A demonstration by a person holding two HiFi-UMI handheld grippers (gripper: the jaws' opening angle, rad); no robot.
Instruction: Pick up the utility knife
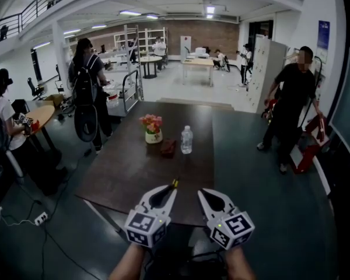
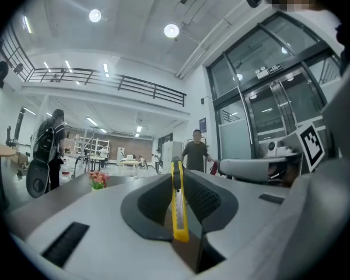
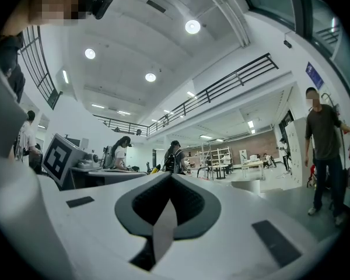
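Observation:
My left gripper [image 1: 170, 190] is shut on a yellow utility knife [image 1: 175, 183], held in the air over the near edge of the dark table [image 1: 122, 174]. In the left gripper view the knife [image 2: 178, 209] stands on edge between the dark pads [image 2: 151, 206], and its black tip pokes out past the fingertips. My right gripper [image 1: 200, 192] hovers close beside the left one at the same height. Its jaws are shut with nothing between them, which also shows in the right gripper view [image 3: 170, 178].
Further along the table stand a flower pot [image 1: 153, 129], a water bottle [image 1: 186, 140] and a small dark red object [image 1: 168, 149]. A person with a backpack [image 1: 87, 92] stands at the table's far left. Another person in black [image 1: 291, 107] stands to the right.

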